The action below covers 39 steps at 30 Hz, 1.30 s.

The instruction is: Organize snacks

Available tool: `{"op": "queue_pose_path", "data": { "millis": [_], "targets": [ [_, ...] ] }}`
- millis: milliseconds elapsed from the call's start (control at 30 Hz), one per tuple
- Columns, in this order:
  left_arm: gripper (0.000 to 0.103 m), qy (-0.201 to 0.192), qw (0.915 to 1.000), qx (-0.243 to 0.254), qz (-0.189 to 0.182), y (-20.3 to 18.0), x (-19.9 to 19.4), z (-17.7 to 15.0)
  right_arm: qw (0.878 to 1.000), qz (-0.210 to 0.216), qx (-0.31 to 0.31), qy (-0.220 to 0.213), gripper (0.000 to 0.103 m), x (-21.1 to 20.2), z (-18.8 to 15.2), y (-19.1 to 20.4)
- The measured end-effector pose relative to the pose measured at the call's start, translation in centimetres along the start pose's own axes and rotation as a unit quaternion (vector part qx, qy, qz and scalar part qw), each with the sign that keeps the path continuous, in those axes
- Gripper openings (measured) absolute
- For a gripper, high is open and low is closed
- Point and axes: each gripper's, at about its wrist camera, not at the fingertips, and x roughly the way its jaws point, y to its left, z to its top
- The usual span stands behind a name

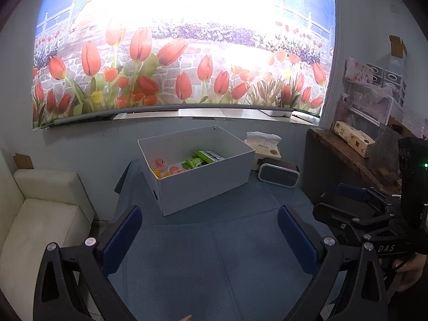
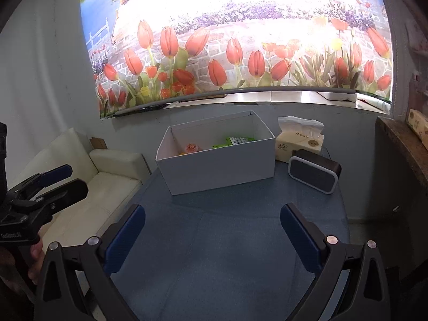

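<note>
Blue table (image 1: 214, 254) bare; snacks (image 1: 198, 161) inside white box (image 1: 206, 187). Left gripper (image 1: 210, 230), right gripper (image 2: 212, 230) both spread, empty. Risk: reaching in may shove light box.

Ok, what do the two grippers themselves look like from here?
Both are black plastic frames with silver pivot bolts and blue pads on the fingers. The left gripper and right gripper look alike. Seen from the left wrist, the right one carries white "DAS" lettering and a lit green lamp.

Blue table (image 1: 214, 254) bears box (image 1: 208, 187), tissues (image 2: 297, 144), speaker (image 2: 313, 174).
</note>
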Motion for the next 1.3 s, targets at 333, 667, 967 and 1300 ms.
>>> {"op": "queue_pose_path", "data": {
  "millis": [333,667,967,1300],
  "targets": [
    [0.103,0.019,0.9998,-0.004,-0.001,-1.6,-2.8,-2.1,0.999,0.013,-0.032,-0.011,0.103,-5.1,-2.4,1.5],
    [0.103,0.019,0.9998,-0.001,0.000,-1.7,-3.0,-2.3,0.999,0.006,-0.036,-0.012,0.103,-5.2,-3.0,1.6],
    [0.103,0.025,0.9996,0.007,-0.006,-1.8,-2.6,-2.4,1.000,0.004,-0.028,-0.013,0.103,-5.4,-2.7,1.5],
    [0.103,0.031,0.9994,0.002,-0.014,-1.4,-2.5,-2.3,1.000,0.001,-0.019,-0.011,0.103,-5.4,-2.6,1.2]
  ]
}}
